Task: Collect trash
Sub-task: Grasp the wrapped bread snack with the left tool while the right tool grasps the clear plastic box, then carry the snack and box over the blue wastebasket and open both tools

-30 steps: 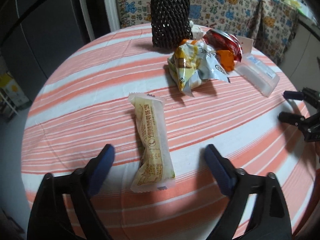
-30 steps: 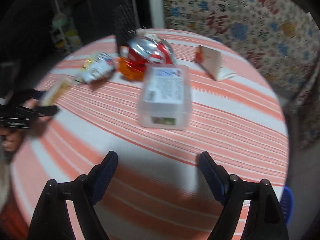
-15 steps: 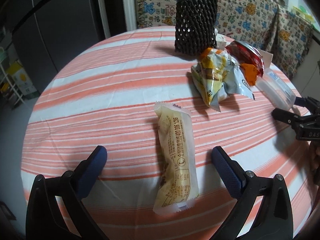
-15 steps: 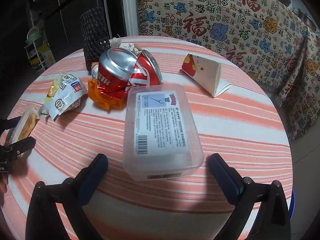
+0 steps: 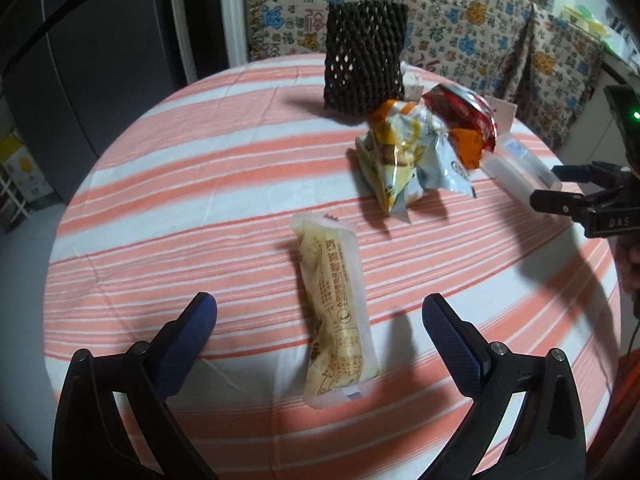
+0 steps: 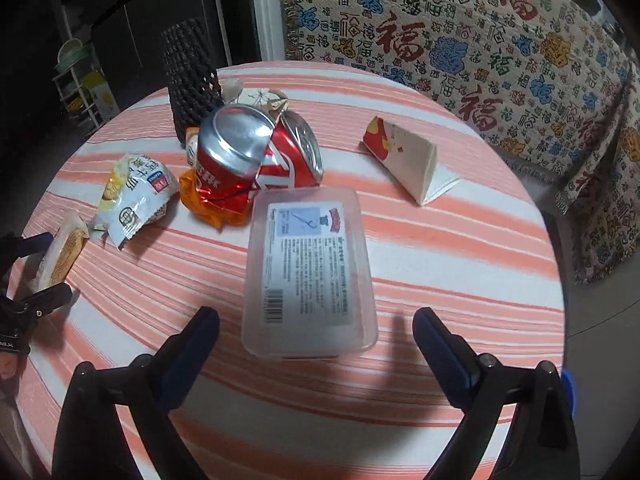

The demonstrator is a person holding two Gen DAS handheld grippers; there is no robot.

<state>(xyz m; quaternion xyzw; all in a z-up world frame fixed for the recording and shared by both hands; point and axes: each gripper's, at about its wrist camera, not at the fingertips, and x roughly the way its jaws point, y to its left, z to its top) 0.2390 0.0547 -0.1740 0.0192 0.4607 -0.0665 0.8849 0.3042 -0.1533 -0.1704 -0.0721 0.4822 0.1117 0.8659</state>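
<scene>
Snack packet (image 5: 338, 312): flat on the striped tablecloth (image 5: 200, 200), between my left gripper's (image 5: 319, 320) wide-apart jaws, untouched. Plastic box (image 6: 308, 268): just ahead of my right gripper (image 6: 316, 328), jaws closing slightly, gripping nothing.

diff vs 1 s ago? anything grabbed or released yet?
Nothing grabbed or released. The right gripper has closed in on the clear plastic box, which now sits just ahead of its open, closing jaws. The left gripper hangs open over the long yellow wrapper. Crushed can, wrappers and striped table unmoved.
</scene>
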